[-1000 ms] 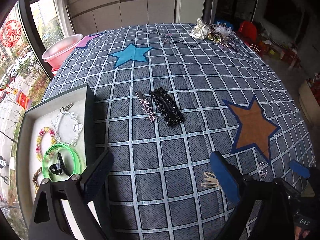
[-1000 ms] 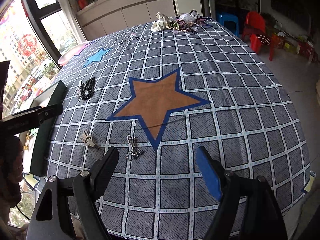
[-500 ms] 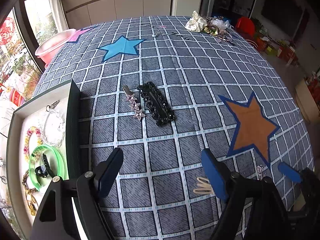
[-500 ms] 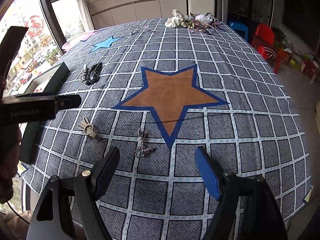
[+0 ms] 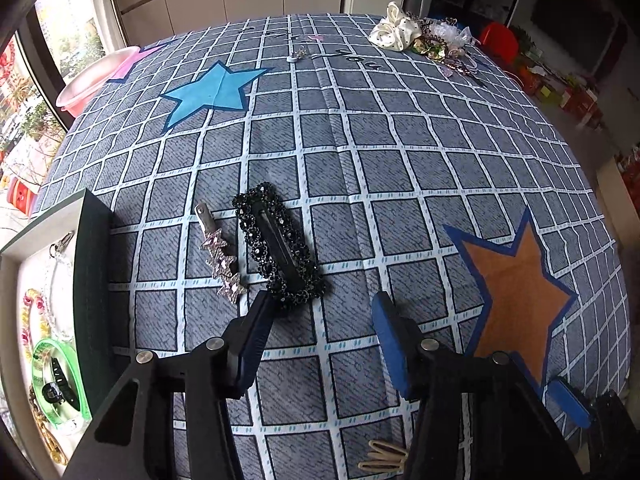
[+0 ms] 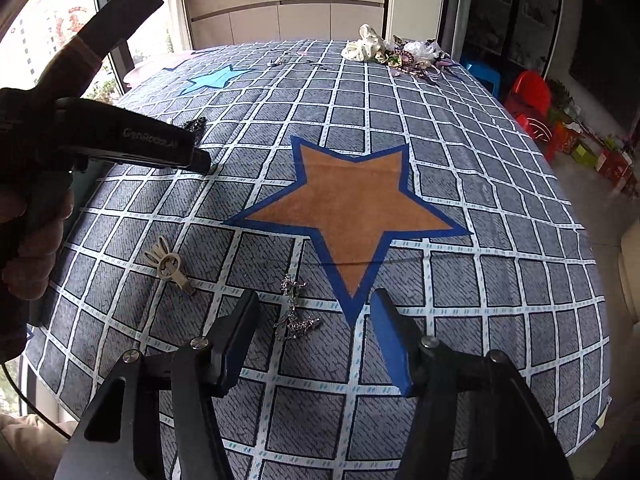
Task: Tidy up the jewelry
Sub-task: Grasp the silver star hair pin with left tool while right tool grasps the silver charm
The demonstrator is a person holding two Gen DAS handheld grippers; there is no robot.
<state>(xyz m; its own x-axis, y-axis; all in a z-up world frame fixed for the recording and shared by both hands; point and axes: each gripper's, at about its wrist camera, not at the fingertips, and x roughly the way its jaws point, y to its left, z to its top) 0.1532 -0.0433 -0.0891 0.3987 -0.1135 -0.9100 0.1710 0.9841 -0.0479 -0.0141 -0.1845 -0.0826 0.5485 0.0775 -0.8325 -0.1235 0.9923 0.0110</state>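
Note:
A black beaded hair clip (image 5: 278, 244) lies on the checked cloth beside a pink star hair clip (image 5: 220, 258). My left gripper (image 5: 320, 312) hovers just in front of the black clip, its jaws closing with nothing between them; the left finger (image 5: 256, 332) nearly touches the clip's near end. A silver chain piece (image 6: 294, 312) lies on the cloth between the tips of my right gripper (image 6: 316, 308), whose jaws are closing too, pads clear of it. A beige hair clip (image 6: 168, 264) lies to its left. The tray (image 5: 90, 280) at the left holds bracelets and a green bangle (image 5: 60, 384).
More hair ornaments and a white bow (image 5: 396, 32) are piled at the table's far edge. A pink basin (image 5: 92, 80) stands beyond the far left corner. A person's hand (image 6: 28, 240) holds the left gripper in the right wrist view. Red and blue stools (image 6: 528, 92) stand at the right.
The left gripper moved forward toward the black hair clip and its jaws narrowed. The right gripper came down closer over the silver chain piece, jaws narrowing as well.

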